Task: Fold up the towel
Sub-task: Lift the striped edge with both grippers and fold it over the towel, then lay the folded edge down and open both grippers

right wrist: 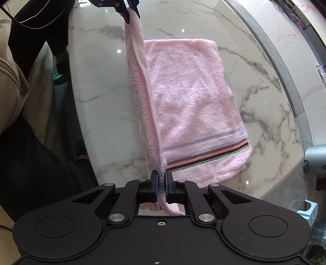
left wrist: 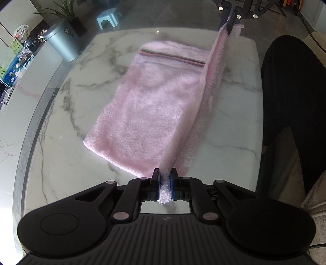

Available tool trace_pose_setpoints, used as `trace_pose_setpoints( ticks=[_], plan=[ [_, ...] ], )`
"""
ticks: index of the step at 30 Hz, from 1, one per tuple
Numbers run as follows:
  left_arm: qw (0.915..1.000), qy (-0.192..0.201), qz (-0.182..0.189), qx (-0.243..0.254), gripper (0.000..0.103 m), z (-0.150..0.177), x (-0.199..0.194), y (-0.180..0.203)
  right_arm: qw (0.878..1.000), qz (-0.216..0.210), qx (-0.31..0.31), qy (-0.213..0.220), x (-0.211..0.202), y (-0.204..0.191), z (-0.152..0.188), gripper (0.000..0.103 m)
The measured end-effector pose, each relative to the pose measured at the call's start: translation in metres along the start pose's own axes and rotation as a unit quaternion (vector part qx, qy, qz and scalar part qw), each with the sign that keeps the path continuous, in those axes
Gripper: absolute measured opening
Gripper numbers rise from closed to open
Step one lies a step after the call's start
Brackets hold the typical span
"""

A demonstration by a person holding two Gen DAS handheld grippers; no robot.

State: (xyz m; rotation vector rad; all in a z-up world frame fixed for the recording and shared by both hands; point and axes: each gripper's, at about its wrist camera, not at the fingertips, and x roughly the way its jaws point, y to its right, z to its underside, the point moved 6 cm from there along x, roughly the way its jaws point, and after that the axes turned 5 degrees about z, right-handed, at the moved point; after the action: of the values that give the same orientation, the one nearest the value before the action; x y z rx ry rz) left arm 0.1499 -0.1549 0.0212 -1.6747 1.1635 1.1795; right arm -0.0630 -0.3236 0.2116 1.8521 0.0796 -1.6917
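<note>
White marble table [left wrist: 61,163] with grey veining and a grey rim band carries the work. One pink towel [left wrist: 146,106] lies on it, with one band of coloured stripes [right wrist: 205,152] near one short end. One long edge of the towel is raised off the table and stretched taut between two grippers. Left gripper [left wrist: 164,179]: jaws closed on one corner of that raised edge, pile showing between the blue pads. Right gripper [right wrist: 162,179]: jaws closed on the opposite corner, at the striped end. The rest of the towel rests flat on the marble. Beyond the table edge: one grey metal canister [left wrist: 61,43], one potted plant [left wrist: 67,12], one pale blue stool [left wrist: 108,19]. One person's dark-clothed leg [left wrist: 295,97] stands beside the table.
</note>
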Motion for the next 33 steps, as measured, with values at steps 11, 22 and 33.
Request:
trace_pose_setpoints(
  ticks=[11, 22, 33],
  plan=[
    [0.9998, -0.013, 0.013, -0.010, 0.008, -0.032, 0.029, -0.075, 1.000, -0.010, 0.021, -0.006, 0.046, 0.060, -0.017, 0.005],
    [0.9989, -0.015, 0.015, -0.041, 0.008, -0.033, 0.073, -0.121, 0.997, -0.040, 0.058, -0.008, 0.108, 0.111, -0.026, 0.005],
    [0.9970, -0.027, 0.032, -0.066, 0.009, -0.021, 0.106, -0.132, 0.996, -0.060, 0.071, -0.015, 0.160, 0.115, -0.026, 0.005]
  ],
)
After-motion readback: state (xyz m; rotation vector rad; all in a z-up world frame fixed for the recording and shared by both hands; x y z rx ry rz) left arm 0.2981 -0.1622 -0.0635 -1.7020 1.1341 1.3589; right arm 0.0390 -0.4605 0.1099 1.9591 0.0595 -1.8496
